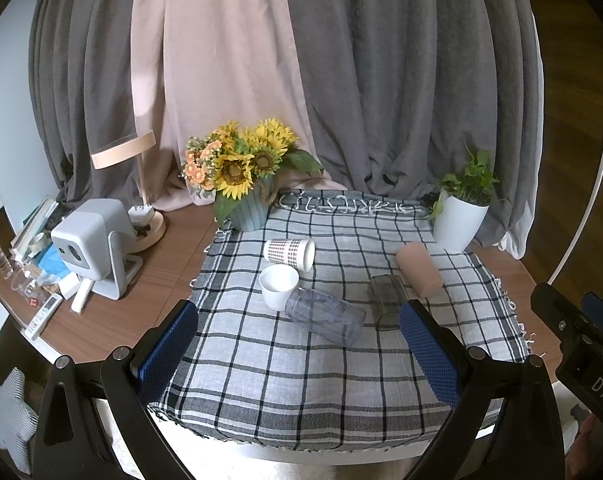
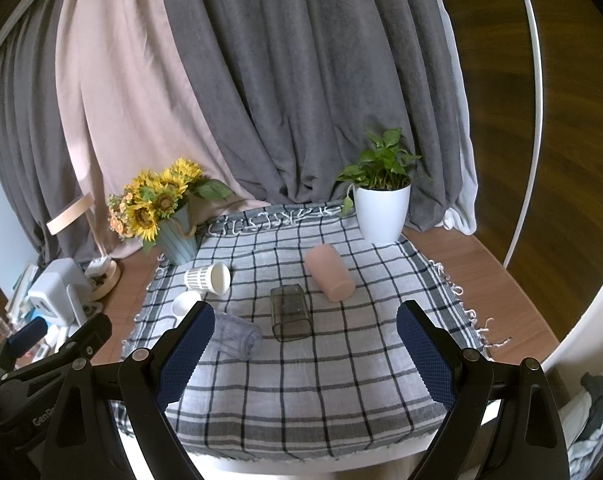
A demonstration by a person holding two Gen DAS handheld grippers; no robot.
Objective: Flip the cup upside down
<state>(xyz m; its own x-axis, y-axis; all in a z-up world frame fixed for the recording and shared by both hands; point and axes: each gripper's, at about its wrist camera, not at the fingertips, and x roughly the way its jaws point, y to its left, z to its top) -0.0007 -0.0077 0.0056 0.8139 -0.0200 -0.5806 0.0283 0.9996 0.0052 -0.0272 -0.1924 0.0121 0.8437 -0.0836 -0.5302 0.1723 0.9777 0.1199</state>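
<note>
Several cups sit on a checked cloth (image 1: pixel 285 368). A white cup (image 1: pixel 278 286) stands upright. A patterned paper cup (image 1: pixel 288 254), a clear ribbed cup (image 1: pixel 325 316), a dark square cup (image 1: pixel 386 300) and a pink cup (image 1: pixel 418 274) lie on their sides. My left gripper (image 1: pixel 299 344) is open and empty, held above the cloth's near half. My right gripper (image 2: pixel 305 344) is open and empty too; the dark cup (image 2: pixel 290 317), the pink cup (image 2: pixel 329 272), the clear cup (image 2: pixel 237 336) and the paper cup (image 2: pixel 207 278) lie beyond it.
A sunflower pot (image 1: pixel 249 208) and a white plant pot (image 1: pixel 459 220) stand at the cloth's far corners. A projector (image 1: pixel 93 248), a lamp (image 1: pixel 141 184), remotes and clutter fill the table's left side. Curtains hang behind.
</note>
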